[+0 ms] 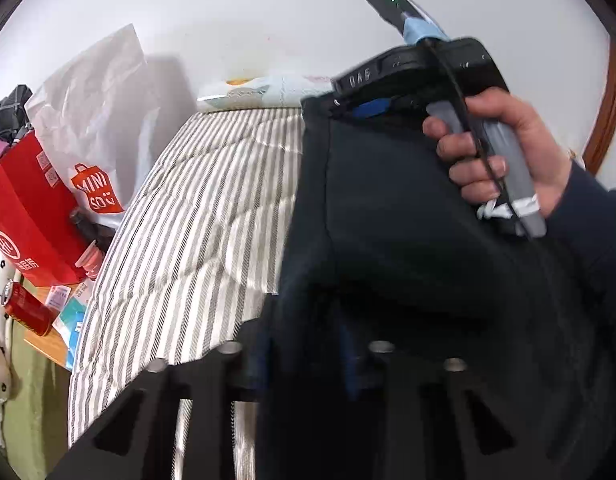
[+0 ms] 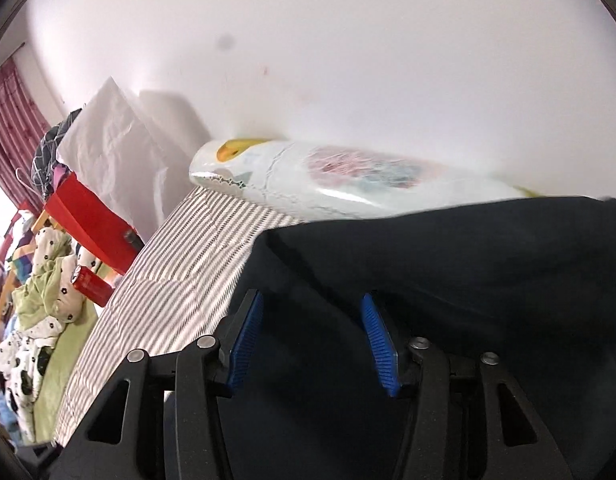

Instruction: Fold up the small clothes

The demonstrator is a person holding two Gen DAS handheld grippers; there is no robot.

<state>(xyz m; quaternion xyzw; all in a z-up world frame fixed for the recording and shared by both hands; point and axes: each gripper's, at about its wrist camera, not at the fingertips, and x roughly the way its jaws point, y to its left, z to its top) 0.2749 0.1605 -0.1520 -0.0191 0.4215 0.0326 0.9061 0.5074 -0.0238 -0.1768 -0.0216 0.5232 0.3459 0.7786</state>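
A dark navy garment [image 1: 388,240] hangs over a grey-and-white striped quilt [image 1: 195,220] and fills the right half of the left wrist view. Its lower part drapes over my left gripper [image 1: 303,360], whose blue pads show only dimly, closed in on a bunch of the cloth. A hand [image 1: 508,152] holds my right gripper [image 1: 348,110] at the garment's raised top corner. In the right wrist view the right gripper [image 2: 314,340] has a fold of the garment [image 2: 468,248] between its blue pads [image 2: 247,340], above the quilt [image 2: 187,248].
A plastic-wrapped pack [image 2: 328,184] lies along the white wall at the quilt's far end. Left of the bed stand a red bag [image 1: 23,208], a white shopping bag [image 1: 95,120] and a red can [image 2: 91,286]. Loose clothes [image 2: 39,312] are piled further left.
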